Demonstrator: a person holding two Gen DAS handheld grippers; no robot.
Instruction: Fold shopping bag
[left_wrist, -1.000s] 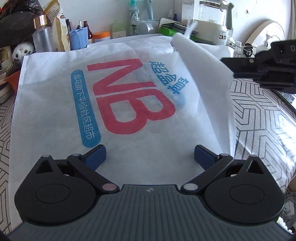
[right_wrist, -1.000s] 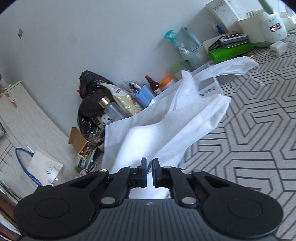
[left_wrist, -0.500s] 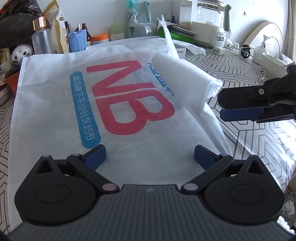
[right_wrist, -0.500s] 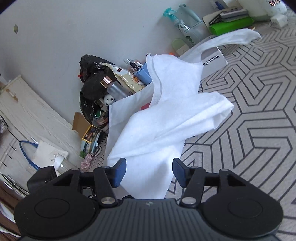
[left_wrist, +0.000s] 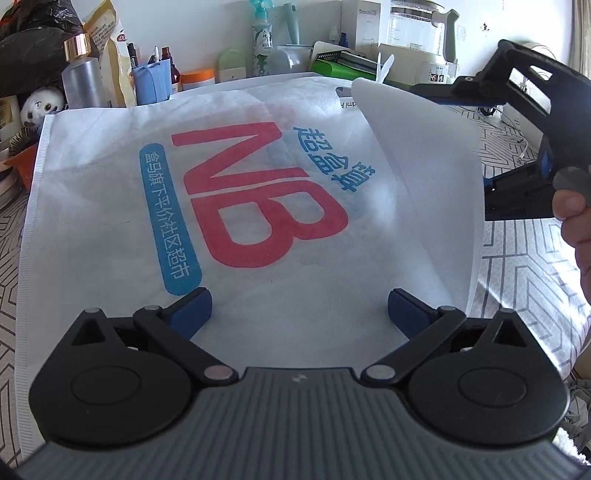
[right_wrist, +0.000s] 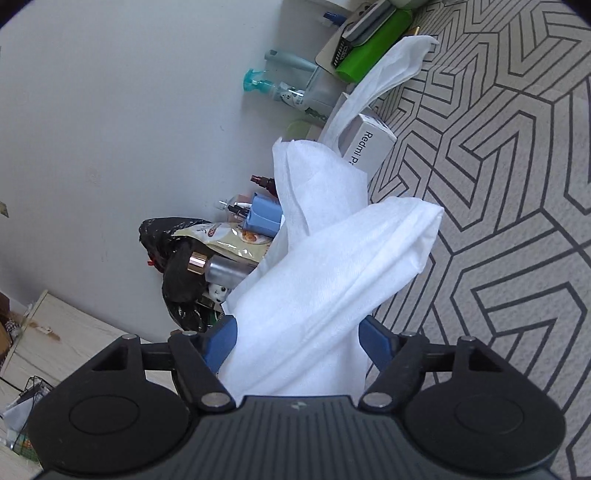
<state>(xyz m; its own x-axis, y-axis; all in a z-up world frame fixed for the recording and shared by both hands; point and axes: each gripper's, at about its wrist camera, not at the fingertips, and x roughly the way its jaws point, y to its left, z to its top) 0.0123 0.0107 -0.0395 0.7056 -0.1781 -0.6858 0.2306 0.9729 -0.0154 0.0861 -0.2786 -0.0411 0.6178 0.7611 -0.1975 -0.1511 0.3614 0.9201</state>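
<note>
Crowding the tabletop (left_wrist: 517, 266) beyond your left tongs (left_wrist: 299, 308): bottles (left_wrist: 75, 83), a blue holder (left_wrist: 151, 83) of pens. Left tongs gape, empty, over the shopping bag (left_wrist: 258, 192). Right tongs (right_wrist: 297, 341) are closing, bag fold between, ungripped.

red "nb" on the shopping bag (left_wrist: 258, 192); "redmi" on a box (right_wrist: 364, 142).

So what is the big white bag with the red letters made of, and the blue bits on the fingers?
The shopping bag looks like thin non-woven fabric, not paper or plain plastic: matte and fuzzy, light glows through its raised side, and a stitched-looking strip runs along one edge. The blue pads on the left gripper's fingers look like matte rubber or soft plastic; which one I cannot tell.
</note>
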